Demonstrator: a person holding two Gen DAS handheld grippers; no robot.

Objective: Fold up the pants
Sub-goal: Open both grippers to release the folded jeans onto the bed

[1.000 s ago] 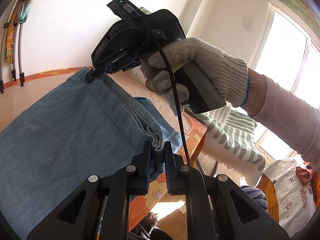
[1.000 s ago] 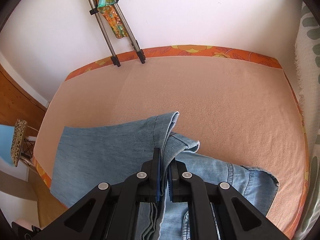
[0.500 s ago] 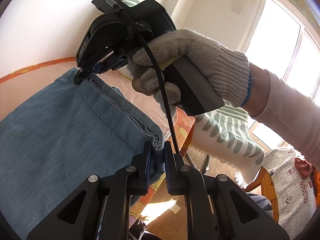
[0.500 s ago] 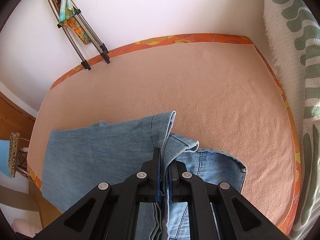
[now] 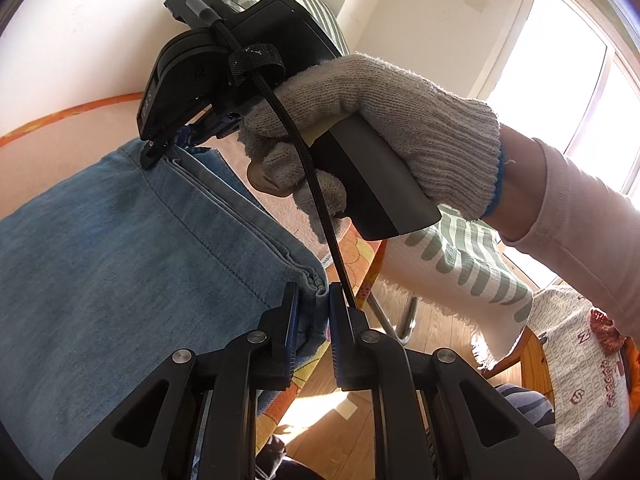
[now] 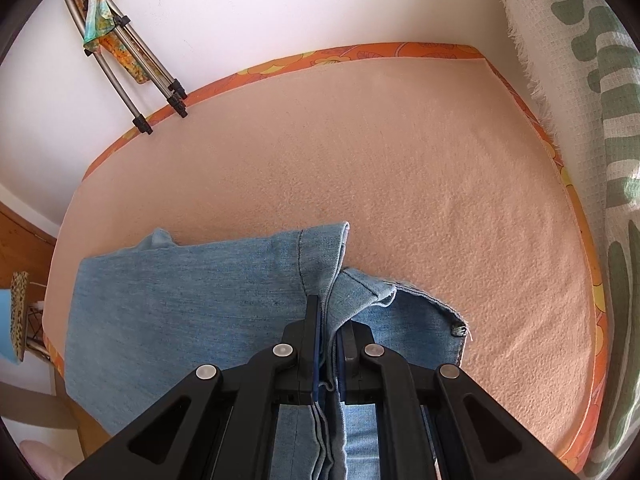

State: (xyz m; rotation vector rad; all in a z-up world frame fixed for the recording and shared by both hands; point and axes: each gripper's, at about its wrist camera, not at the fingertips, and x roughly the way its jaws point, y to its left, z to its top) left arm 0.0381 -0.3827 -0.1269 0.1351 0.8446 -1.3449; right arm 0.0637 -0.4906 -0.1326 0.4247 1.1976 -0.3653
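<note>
Light blue denim pants [image 6: 180, 300] lie folded on a peach-covered table [image 6: 400, 160]. Pointing steeply down, my right gripper [image 6: 329, 312] pinches the far corner of the leg hem, and its jaws are opening slightly with the cloth still between them. The waistband with its button [image 6: 458, 330] shows just to the right of it. My left gripper [image 5: 314, 292] holds the near hem corner of the pants [image 5: 120, 260] at the table's edge; its jaws are also opening, with bunched denim filling the gap. A gloved hand [image 5: 380, 120] holds the right gripper [image 5: 160, 152].
Tripod legs [image 6: 152, 92] stand on the table's far left edge against the white wall. A white and green patterned cloth [image 6: 592, 120] hangs along the right side of the table. Wooden floor [image 5: 332, 420] lies below the table's near edge.
Both grippers carried the leg hem farther across and lower, so it now covers more of the waist end. The left jaws stand slightly wider than before.
</note>
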